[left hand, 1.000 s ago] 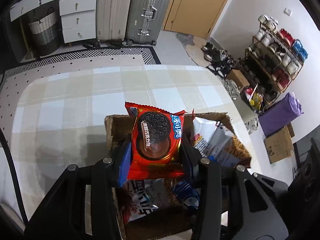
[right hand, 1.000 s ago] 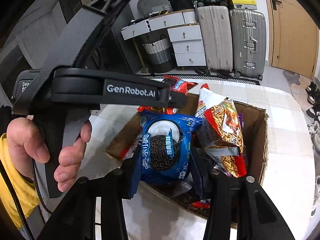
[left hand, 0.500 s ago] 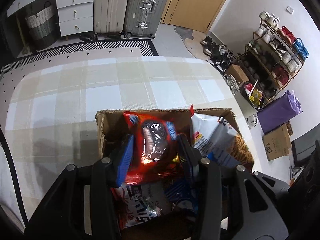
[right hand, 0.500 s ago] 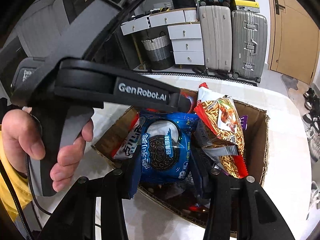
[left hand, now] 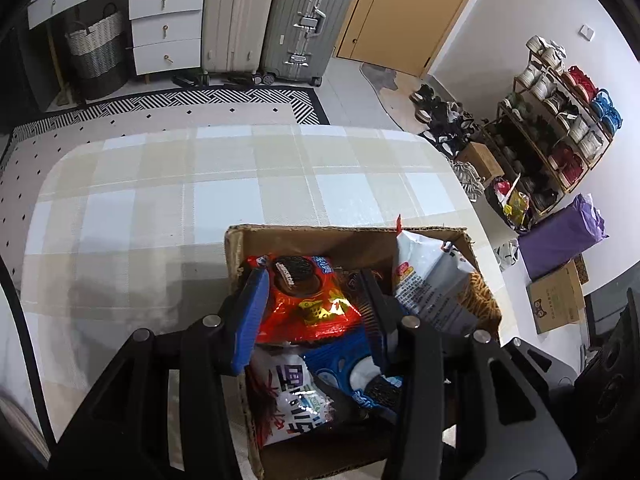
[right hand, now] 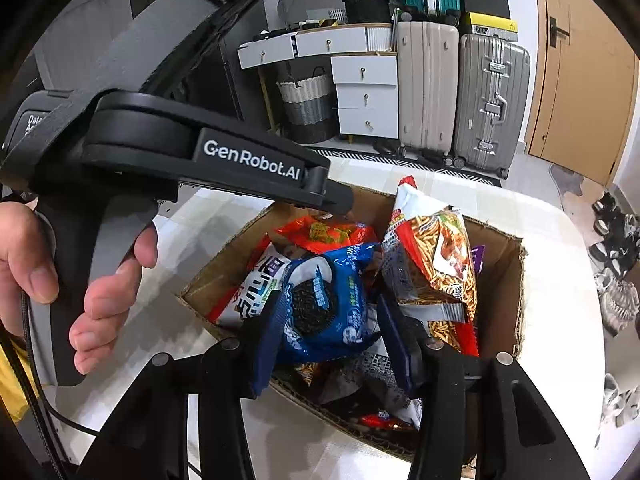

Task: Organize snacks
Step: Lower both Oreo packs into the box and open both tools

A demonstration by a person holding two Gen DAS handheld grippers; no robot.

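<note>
An open cardboard box (right hand: 516, 276) holds a red cookie pack (left hand: 310, 304), a blue cookie pack (right hand: 324, 304) and an upright noodle-snack bag (right hand: 432, 264).

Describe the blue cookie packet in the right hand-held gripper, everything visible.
The blue cookie packet is a glossy, crinkled plastic wrapper printed with a dark sandwich cookie and white cream. It sits tilted inside the cardboard box, on top of other snacks, between the blue pads of the right hand-held gripper, whose jaws are opening. Its left edge lies against the left pad; a gap shows at the right one. A white packet and a noodle-snack bag flank it.
</note>
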